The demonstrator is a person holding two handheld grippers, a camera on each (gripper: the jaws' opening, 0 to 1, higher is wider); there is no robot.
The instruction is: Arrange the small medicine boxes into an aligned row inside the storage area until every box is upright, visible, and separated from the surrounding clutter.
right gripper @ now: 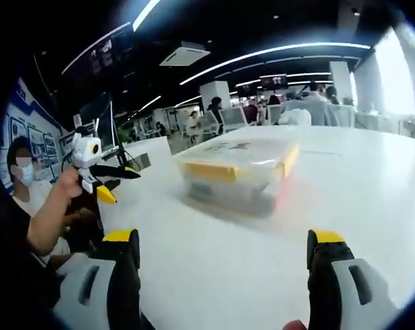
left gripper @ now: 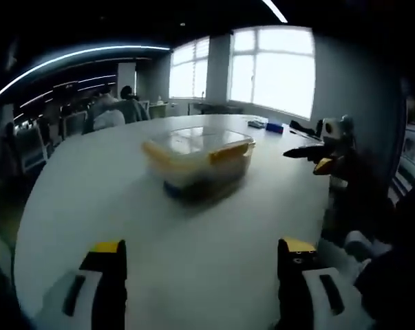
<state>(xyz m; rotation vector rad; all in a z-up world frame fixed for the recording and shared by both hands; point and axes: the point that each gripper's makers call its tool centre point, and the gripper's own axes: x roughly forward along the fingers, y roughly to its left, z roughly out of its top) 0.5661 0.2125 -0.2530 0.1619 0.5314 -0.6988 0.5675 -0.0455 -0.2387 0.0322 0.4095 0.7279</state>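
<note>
Big open-plan office. Large round white table (left gripper: 193,234) fills the foreground, top bare and matte. Left gripper view: two bright multi-pane windows (left gripper: 269,65) on the far grey wall (left gripper: 352,82), blown out with daylight, low counter (left gripper: 217,108) under them. Ceiling dark, with curved LED light strips (right gripper: 276,51) and a square ceiling AC cassette (right gripper: 185,53). Right gripper view: white pillar (right gripper: 214,93), ceiling-hung screen (right gripper: 274,81), rows of desks and office chairs (right gripper: 228,118) further back, people seated there; blue-and-white wall graphic (right gripper: 18,113) at the far left
</note>
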